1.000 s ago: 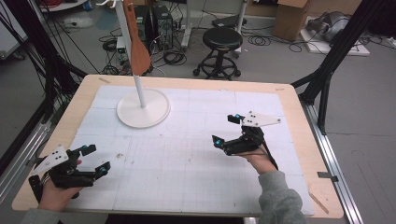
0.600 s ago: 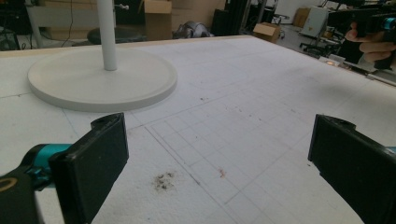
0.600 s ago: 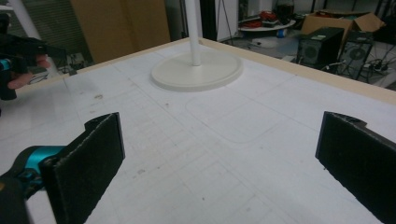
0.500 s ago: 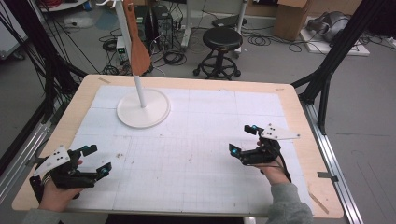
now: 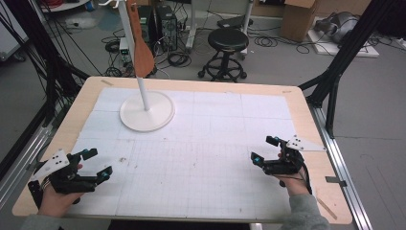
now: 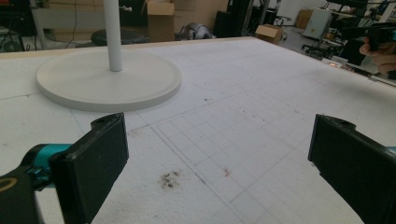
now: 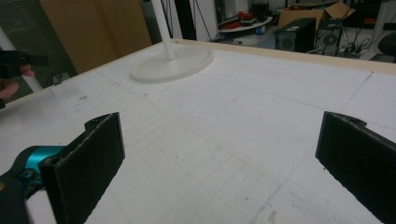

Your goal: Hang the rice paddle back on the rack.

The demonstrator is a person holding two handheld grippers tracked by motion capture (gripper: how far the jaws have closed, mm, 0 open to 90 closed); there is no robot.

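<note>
A white stand with a round base [image 5: 146, 111] [image 6: 108, 83] [image 7: 171, 65] and a thin pole rises at the back left of the table. A brown wooden spatula [image 5: 142, 50] hangs from its top. My left gripper [image 5: 95, 163] [image 6: 219, 172] rests open at the front left corner, nothing between its jaws. At the front right, my right gripper [image 5: 265, 149] [image 7: 219, 163] is open too and holds nothing. Both point toward the middle of the white gridded mat [image 5: 206, 143].
The mat covers a wooden table [image 5: 316, 158]. Black frame legs [image 5: 335, 72] stand at the right side and metal rails [image 5: 344, 167] run along both sides. A black stool [image 5: 229, 40], computer towers and cables sit on the floor behind.
My right gripper has moved back toward the front right corner of the table, still open. The left gripper has stayed in place.
</note>
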